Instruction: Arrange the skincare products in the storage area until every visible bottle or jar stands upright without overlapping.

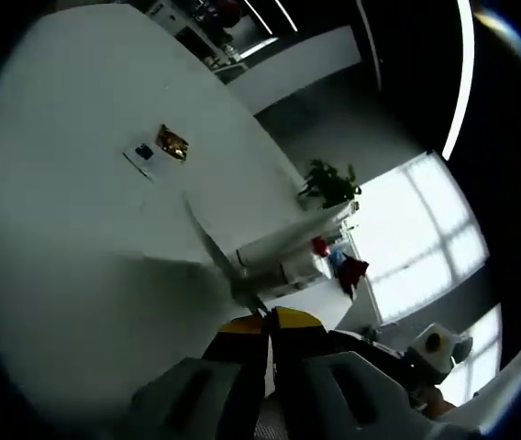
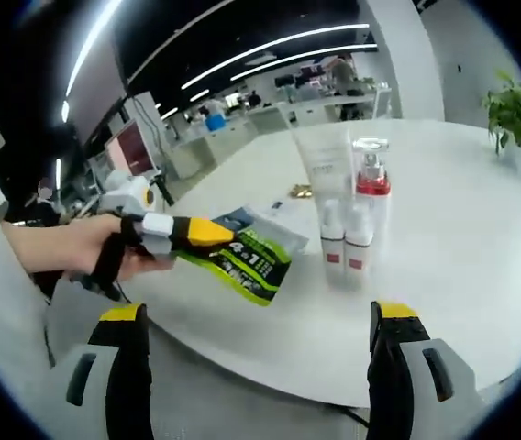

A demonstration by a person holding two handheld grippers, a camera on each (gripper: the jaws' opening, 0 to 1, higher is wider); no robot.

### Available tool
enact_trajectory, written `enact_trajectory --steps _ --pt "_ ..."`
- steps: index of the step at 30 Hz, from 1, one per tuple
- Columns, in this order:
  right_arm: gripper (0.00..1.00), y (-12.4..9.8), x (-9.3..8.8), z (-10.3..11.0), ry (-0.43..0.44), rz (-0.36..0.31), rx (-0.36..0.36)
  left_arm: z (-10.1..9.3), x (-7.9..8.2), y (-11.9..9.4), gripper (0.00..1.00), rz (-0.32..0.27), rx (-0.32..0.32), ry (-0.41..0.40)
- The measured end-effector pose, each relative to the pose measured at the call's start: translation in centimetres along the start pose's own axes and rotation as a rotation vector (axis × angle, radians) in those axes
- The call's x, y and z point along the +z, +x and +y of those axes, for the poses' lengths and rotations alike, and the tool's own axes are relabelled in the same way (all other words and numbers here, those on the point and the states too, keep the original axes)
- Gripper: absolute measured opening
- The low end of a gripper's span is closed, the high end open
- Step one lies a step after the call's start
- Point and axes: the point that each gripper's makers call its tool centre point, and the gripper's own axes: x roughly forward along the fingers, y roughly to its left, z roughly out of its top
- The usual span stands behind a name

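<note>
My left gripper [image 2: 207,234], held by a hand, is shut on a green and black sachet [image 2: 247,259] just above the near edge of the white table [image 2: 462,238]. In the left gripper view its yellow-tipped jaws [image 1: 268,321] are pressed together on the sachet [image 1: 213,249], seen edge-on. Upright on the table stand a white tube [image 2: 325,158], a pump bottle with a red collar [image 2: 371,183] and two small white bottles with red labels [image 2: 332,243] [image 2: 360,244]. My right gripper [image 2: 259,312] is open and holds nothing, below and in front of the table edge.
A small card [image 1: 144,156] and a gold wrapper [image 1: 171,143] lie on the table behind the bottles. A potted plant [image 2: 517,115] stands at the table's far side. Desks and people fill the room beyond.
</note>
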Motion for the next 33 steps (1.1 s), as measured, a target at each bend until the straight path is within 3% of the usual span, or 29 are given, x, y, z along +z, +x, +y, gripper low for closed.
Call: enact_trajectory --steps 13,18,22,33 --pt "1.00 -0.1 0.2 -0.9 0.028 -0.027 -0.020 2.5 -0.4 2.3 0.00 0.026 0.074 0.019" --pt "1.00 -0.1 0.3 -0.8 0.030 -0.028 -0.018 4.5 -0.6 2.9 0.00 0.027 0.152 -0.004" --pt "1.00 -0.1 0.3 -1.0 0.037 -0.028 -0.017 5.4 -0.7 3.1 0.00 0.015 0.177 -0.037" --pt "1.00 0.1 0.2 -1.1 0.037 -0.026 -0.018 6.5 -1.6 3.3 0.00 0.033 0.235 -0.018"
